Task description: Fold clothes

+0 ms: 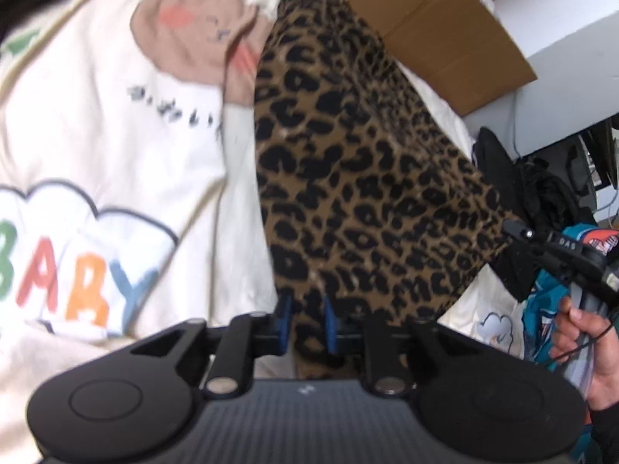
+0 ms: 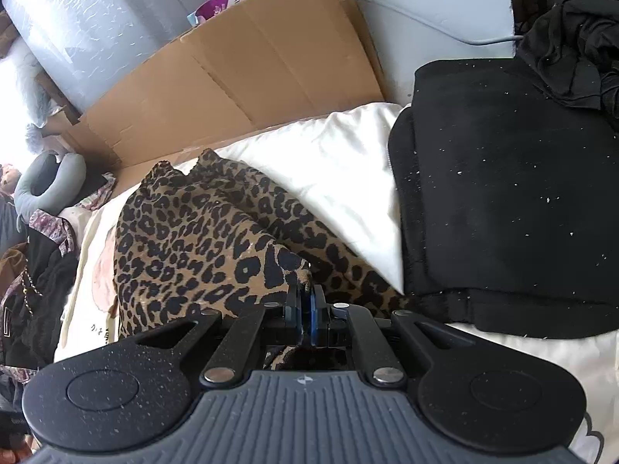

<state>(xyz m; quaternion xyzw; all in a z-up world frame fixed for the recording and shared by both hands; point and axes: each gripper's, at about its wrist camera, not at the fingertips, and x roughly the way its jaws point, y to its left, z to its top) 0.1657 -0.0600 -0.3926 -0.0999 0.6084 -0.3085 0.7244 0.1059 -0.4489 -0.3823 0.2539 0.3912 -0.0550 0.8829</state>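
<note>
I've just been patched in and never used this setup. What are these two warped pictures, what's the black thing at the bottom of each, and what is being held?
Each picture comes from a fisheye camera on a hand-held two-finger tool, looking along its fingers. No robot: a person's hand carries the right tool. The left tool has the leopard-print garment between its blue pads; the gap looks fairly wide, so the grip is uncertain. The right tool is shut on a corner of that garment. It lies on a cream blanket printed "BABY". A folded black garment rests to the right, cardboard behind.
</note>
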